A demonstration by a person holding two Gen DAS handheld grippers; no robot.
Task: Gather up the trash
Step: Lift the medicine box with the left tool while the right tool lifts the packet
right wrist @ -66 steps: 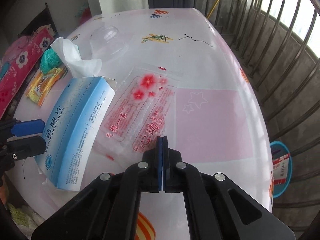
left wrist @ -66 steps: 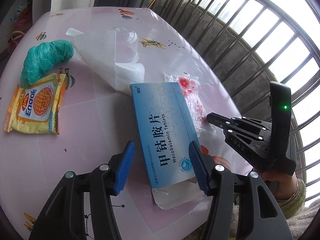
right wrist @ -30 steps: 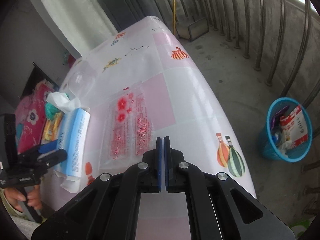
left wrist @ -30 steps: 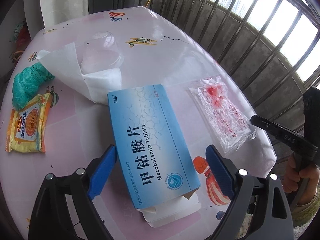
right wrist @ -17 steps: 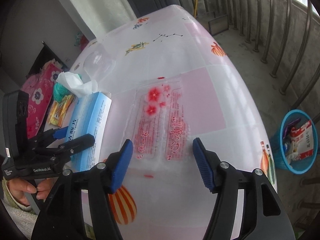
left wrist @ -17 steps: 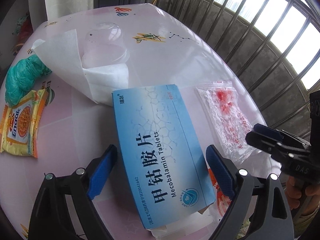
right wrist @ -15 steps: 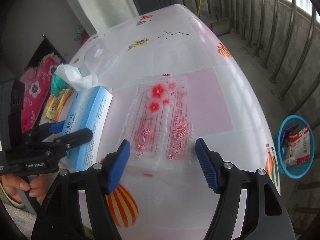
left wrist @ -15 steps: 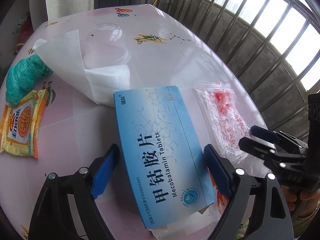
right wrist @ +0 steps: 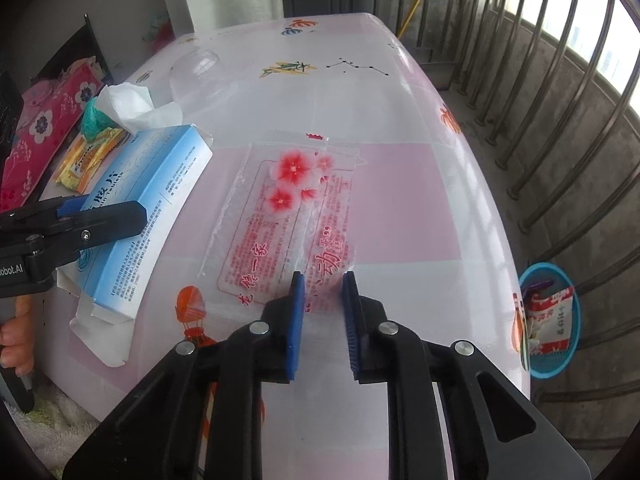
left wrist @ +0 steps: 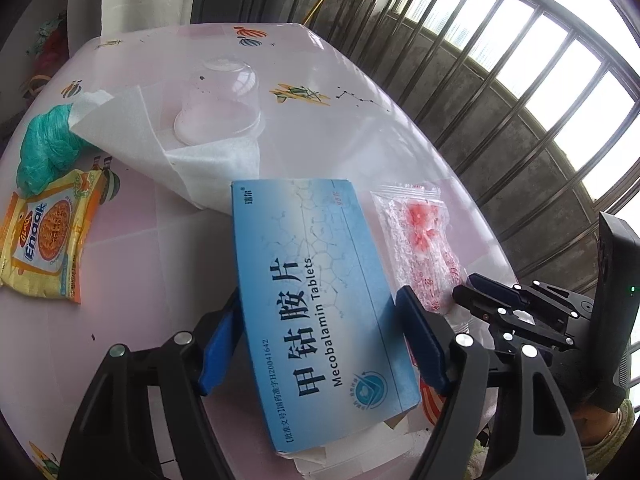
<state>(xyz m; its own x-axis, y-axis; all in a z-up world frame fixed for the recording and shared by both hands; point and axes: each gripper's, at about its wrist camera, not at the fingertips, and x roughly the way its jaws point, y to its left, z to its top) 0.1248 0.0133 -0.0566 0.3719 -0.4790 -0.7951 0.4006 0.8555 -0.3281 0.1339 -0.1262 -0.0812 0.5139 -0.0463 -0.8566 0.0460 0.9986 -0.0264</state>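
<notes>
The left gripper (left wrist: 320, 336) has its 2 blue pads clamped on the sides of the blue box (left wrist: 316, 300), which lies near the table (left wrist: 352, 92) edge at 6 o'clock. The right gripper (right wrist: 323, 320) is parted narrowly, its pads straddling the near edge of the clear wrapper (right wrist: 288, 220), not yet pinching it; the wrapper lies flat just beside the box at 3 o'clock. A blue bin (right wrist: 554, 320) stands on the floor at 3 o'clock of the table
</notes>
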